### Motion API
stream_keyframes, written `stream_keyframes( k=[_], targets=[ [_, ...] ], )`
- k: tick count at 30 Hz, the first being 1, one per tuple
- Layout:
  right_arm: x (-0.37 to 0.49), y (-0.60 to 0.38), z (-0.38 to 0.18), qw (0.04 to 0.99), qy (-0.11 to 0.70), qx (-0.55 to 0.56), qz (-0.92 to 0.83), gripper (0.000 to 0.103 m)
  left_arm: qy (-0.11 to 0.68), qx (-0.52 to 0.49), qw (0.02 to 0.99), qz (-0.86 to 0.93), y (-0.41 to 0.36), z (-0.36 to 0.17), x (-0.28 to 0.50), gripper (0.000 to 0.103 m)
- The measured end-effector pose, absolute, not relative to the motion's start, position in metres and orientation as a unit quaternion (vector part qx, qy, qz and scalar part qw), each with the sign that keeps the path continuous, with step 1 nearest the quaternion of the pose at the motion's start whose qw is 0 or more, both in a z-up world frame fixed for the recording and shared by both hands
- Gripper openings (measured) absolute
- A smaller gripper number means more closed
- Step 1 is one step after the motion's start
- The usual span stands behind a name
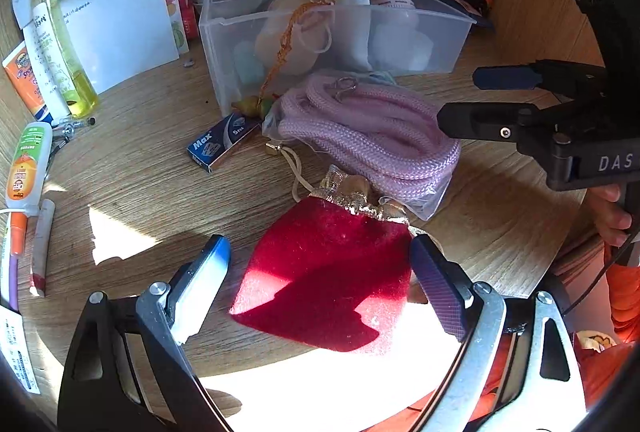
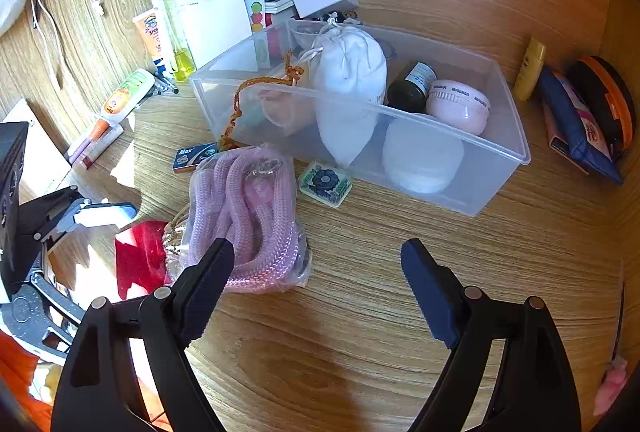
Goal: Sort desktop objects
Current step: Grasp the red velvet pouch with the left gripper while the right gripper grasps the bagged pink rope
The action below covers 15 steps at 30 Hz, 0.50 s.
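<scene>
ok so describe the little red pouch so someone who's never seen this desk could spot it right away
Start at the clear plastic storage box on the wooden desk. Just in front of it lies a bagged coil of pink rope, and nearer still the red velvet drawstring pouch. Its gold-trimmed neck and deep red fabric match nothing nearby.

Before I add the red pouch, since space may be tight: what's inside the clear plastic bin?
In the clear bin: a white drawstring bag, dark bottle, pink jar, orange braided cord. Frosted walls blur whatever lies lower.
</scene>
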State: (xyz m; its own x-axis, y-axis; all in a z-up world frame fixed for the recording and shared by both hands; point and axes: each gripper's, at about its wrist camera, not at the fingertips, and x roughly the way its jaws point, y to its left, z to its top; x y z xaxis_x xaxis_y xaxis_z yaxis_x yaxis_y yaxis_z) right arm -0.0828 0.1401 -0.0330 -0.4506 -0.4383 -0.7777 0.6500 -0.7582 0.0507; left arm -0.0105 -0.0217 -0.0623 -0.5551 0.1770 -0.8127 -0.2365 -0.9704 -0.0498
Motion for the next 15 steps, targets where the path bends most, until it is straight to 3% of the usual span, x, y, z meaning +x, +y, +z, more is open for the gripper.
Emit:
stream_keyframes(
  k=[6, 9, 10, 15],
  targets=[
    [-0.086, 0.123, -0.037, 0.337, 0.132, 0.421, -0.832, 0.084, 0.041, -0.44, 0.111, 0.89, -0.015, -0.064, -0.007, 0.091],
    [-0.088, 0.108, -0.042, 0.348, 0.134, 0.436, -0.819, 0.084, 0.042, -0.43, 0.106, 0.896, -0.016, -0.063, -0.003, 0.08],
    [-0.088, 0.104, -0.044, 0.351, 0.134, 0.44, -0.816, 0.084, 0.042, -0.426, 0.104, 0.898, -0.017, -0.062, -0.001, 0.07],
    [-0.089, 0.085, -0.053, 0.366, 0.136, 0.458, -0.798, 0.084, 0.04, -0.413, 0.064, 0.908, -0.035, -0.059, 0.005, 0.058]
  ],
)
